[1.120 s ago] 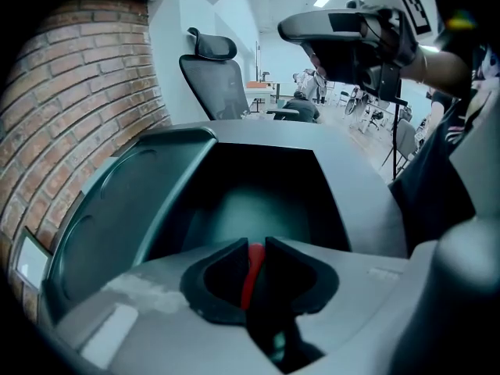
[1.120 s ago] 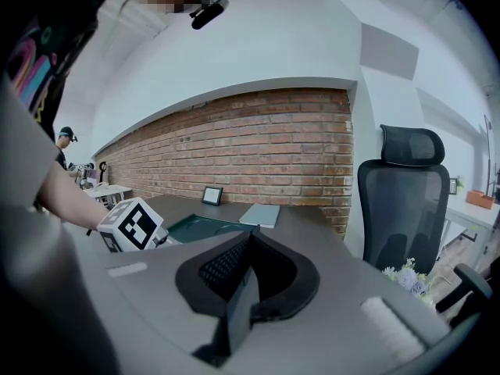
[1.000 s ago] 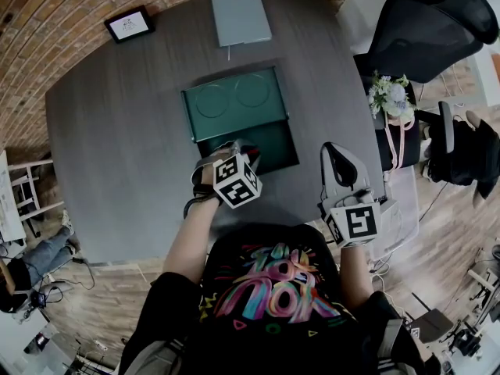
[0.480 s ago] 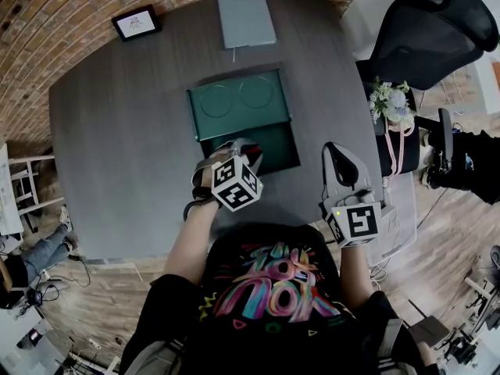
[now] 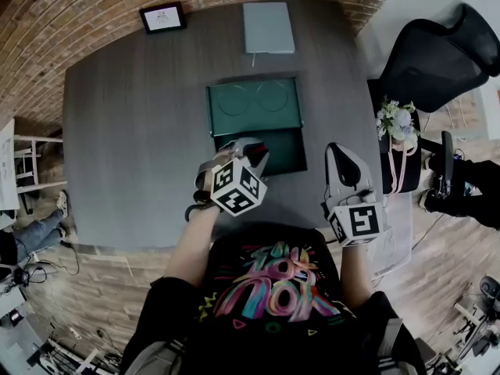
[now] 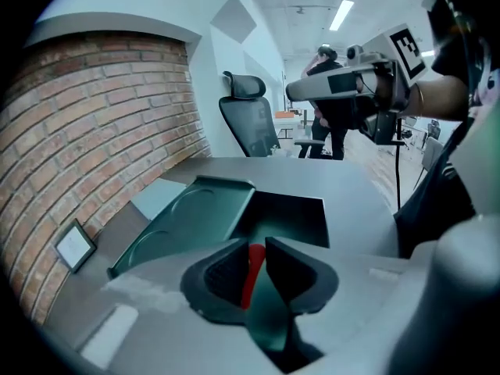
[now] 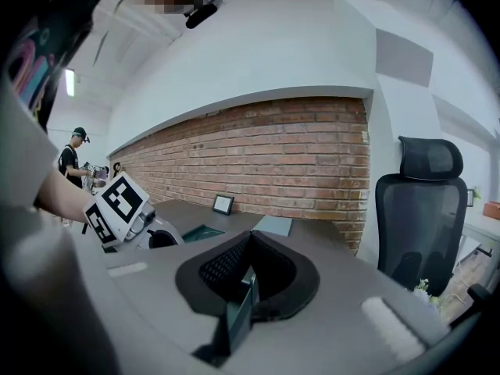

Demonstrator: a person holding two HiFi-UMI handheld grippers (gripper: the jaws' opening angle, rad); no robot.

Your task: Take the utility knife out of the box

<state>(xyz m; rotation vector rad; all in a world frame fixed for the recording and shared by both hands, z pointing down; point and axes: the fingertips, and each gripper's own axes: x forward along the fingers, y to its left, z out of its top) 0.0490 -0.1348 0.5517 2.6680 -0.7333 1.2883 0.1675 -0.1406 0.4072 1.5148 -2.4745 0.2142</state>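
A dark green box (image 5: 275, 151) lies open in the middle of the grey table (image 5: 133, 131), its lid (image 5: 254, 106) folded back on the far side. My left gripper (image 5: 251, 155) hangs over the box's near left corner, shut on a red utility knife (image 6: 251, 268). In the left gripper view that knife shows as a thin red strip pinched between the two black pads (image 6: 223, 272), with the box (image 6: 289, 217) below and beyond it. My right gripper (image 5: 341, 156) hovers to the right of the box, near the table's edge. Its jaws (image 7: 248, 247) are shut with nothing in them.
A grey notebook (image 5: 268, 27) and a small framed screen (image 5: 163, 17) lie at the table's far side by the brick wall. A black office chair (image 5: 437, 53) and a bunch of flowers (image 5: 394, 116) stand off the right edge.
My left gripper has lifted a little above the box with the red knife still in its jaws. The right gripper has stayed put.
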